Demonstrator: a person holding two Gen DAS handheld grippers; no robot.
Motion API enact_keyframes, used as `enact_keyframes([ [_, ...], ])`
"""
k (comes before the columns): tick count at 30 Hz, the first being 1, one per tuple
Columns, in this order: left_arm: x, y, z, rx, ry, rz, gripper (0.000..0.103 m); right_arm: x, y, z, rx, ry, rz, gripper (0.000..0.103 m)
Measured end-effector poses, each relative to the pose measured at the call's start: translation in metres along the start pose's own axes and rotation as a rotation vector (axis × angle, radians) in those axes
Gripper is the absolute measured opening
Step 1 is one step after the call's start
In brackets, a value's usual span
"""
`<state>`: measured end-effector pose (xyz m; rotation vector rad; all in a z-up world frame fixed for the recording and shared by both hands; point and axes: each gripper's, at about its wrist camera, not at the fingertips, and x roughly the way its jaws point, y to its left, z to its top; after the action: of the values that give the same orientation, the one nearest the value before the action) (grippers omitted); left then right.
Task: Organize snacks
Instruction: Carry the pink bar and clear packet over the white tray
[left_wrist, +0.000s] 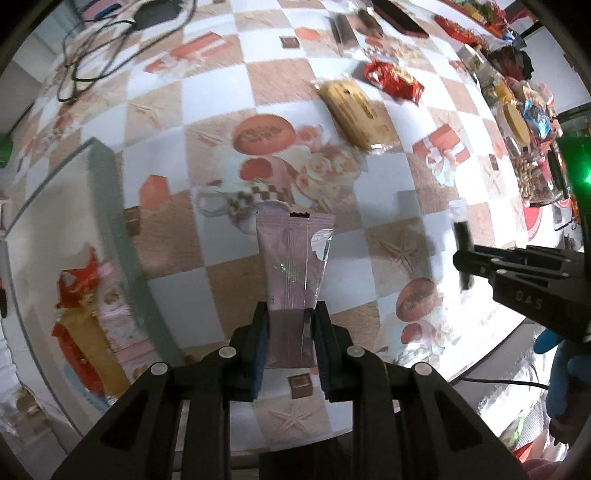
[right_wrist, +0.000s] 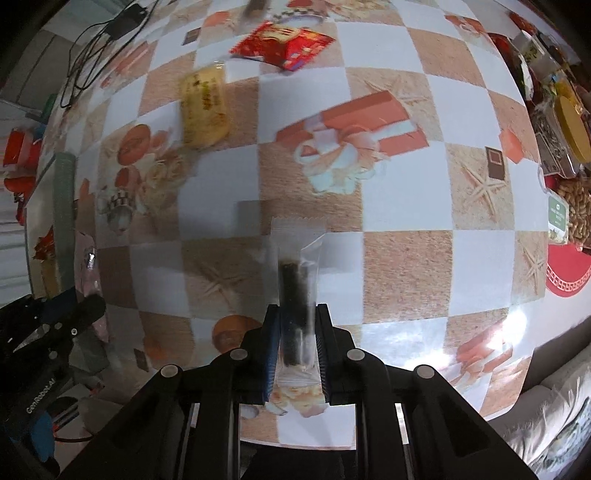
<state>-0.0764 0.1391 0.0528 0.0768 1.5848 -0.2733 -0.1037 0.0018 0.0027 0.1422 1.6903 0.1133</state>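
My left gripper is shut on a pink snack packet and holds it above the checked tablecloth. My right gripper is shut on a clear-wrapped dark snack stick; it also shows at the right of the left wrist view. A glass-walled tray at the left holds red and gold snacks. A yellow biscuit packet and a red packet lie on the table further off; both also show in the right wrist view, the yellow packet and the red one.
Black cables and an adapter lie at the far left of the table. A pile of mixed snacks and a yellow-lidded jar crowds the right edge. Small brown chocolate squares sit far back. A dark phone-like slab lies at the top.
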Motion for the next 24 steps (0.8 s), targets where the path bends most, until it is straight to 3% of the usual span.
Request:
enact_keyframes([
  [5, -0.02, 0.016, -0.022, -0.041, -0.051, -0.008, 0.026, -0.008, 0.027, 0.004, -0.055, -0.007, 0.007, 0.02],
  [14, -0.035, 0.078, -0.051, -0.149, -0.105, 0.006, 0.026, -0.027, 0.08, 0.014, -0.176, -0.036, 0.033, 0.02],
  [24, -0.045, 0.124, -0.07, -0.256, -0.132, 0.012, 0.026, -0.028, 0.139, 0.016, -0.271, -0.041, 0.056, 0.02],
])
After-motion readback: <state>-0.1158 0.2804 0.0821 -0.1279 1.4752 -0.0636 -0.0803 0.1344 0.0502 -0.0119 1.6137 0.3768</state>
